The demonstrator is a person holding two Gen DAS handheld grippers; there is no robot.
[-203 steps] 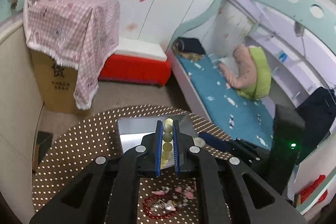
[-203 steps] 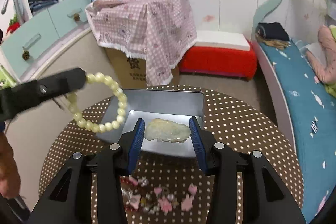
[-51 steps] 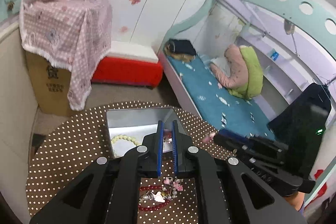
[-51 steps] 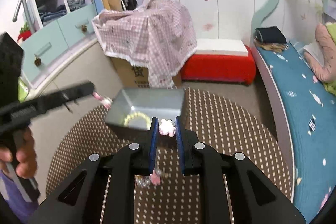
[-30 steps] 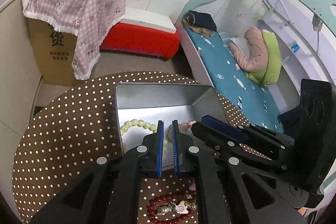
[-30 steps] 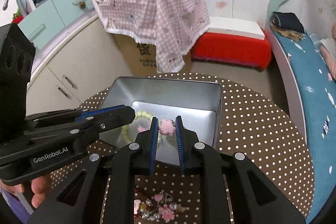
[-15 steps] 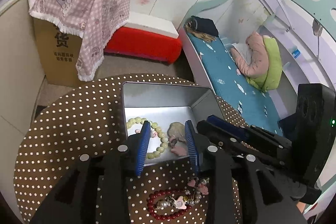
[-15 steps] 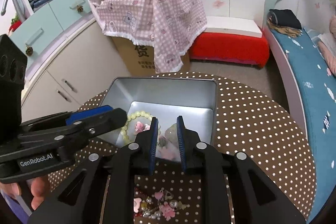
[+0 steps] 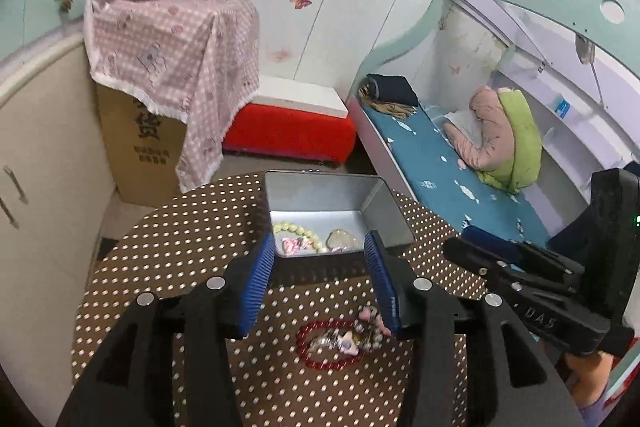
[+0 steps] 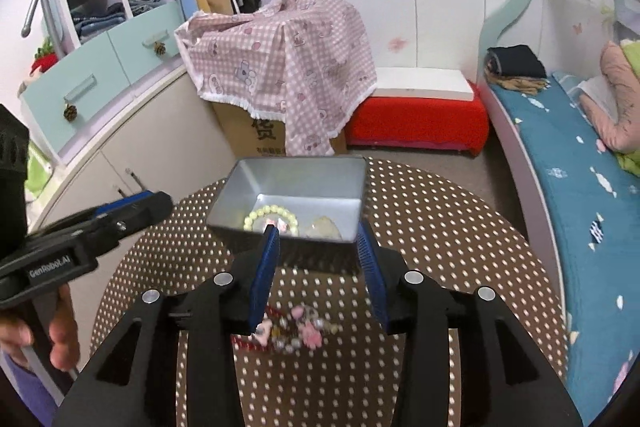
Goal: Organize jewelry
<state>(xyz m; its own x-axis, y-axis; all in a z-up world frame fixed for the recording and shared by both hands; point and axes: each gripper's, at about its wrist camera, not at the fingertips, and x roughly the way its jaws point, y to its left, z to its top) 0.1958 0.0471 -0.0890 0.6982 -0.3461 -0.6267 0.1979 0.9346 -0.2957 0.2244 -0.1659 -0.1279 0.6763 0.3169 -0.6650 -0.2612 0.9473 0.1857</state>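
Left wrist view, gripper: the left gripper (image 9: 320, 279) hangs above the round brown table with white polka dots (image 9: 168, 259), its blue-padded fingers (image 9: 256, 287) spread and opening wider, nothing between them
Left wrist view, box: the rectangular silver metal tin (image 9: 388, 211) sits open on the far part of the table, just past the fingertips
Left wrist view, in the box: a pale green bead bracelet (image 9: 296, 229), a small pink flower piece (image 9: 291, 245) lying inside its loop, and a pale greenish carved stone pendant (image 9: 342, 238) beside them
Left wrist view, on the table: a dark red bead bracelet (image 9: 332, 357) lies near the gripper's base, a heap of small pink and pearly charms (image 9: 352, 333) on top of it, well apart from the tin
Left wrist view, other tool: the right gripper (image 9: 466, 247) reaches in from the right edge, a hand (image 9: 586, 371) under it

Right wrist view, gripper: the right gripper (image 10: 318, 263) is over the near side of the table, fingers (image 10: 262, 279) apart and widening, holding nothing
Right wrist view, box: the tin (image 10: 232, 195) stands just ahead of the fingertips, the green bracelet (image 10: 272, 213), the pink piece (image 10: 280, 223) and the pendant (image 10: 325, 227) on its floor
Right wrist view, on the table: the charm heap (image 10: 304, 331) lies blurred below the fingers, a strip of the red bracelet (image 10: 248, 345) showing at its left
Right wrist view, other tool: the left gripper (image 10: 156, 201) comes in from the left, held in a hand (image 10: 60, 331); from here I cannot tell how wide it stands
Room behind: a cardboard box under a pink checked cloth (image 10: 280, 59)
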